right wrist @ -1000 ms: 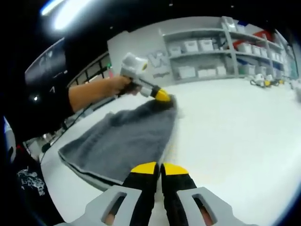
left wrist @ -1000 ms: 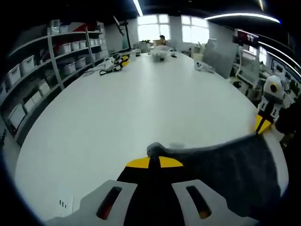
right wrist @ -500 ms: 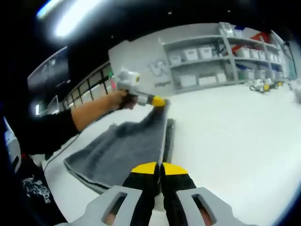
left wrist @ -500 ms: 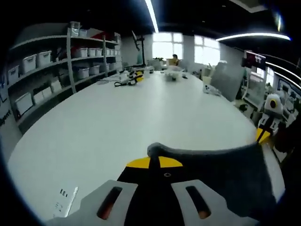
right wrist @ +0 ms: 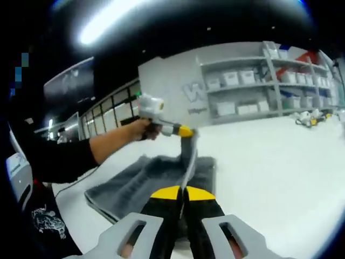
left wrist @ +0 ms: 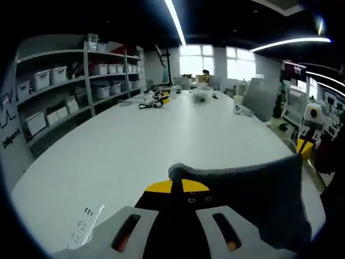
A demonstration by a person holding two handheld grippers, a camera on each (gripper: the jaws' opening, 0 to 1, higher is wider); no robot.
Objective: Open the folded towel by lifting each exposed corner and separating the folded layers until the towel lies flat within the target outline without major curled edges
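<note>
My left gripper (left wrist: 177, 185) and right gripper (right wrist: 182, 191) both pinch corners of the fuzzy grey towel (right wrist: 156, 175), its lifted layer draping toward nine o'clock over the smooth white table (right wrist: 280, 162).

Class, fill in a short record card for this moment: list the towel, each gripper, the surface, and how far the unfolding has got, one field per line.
towel: grey towel, top layer raised off the lower layers along one edge
left gripper: left gripper, held in a hand, shut on a towel corner
right gripper: right gripper, shut on the towel's near edge
surface: white table
background: shelves with white bins
progress: partly opened, not yet flat
</note>
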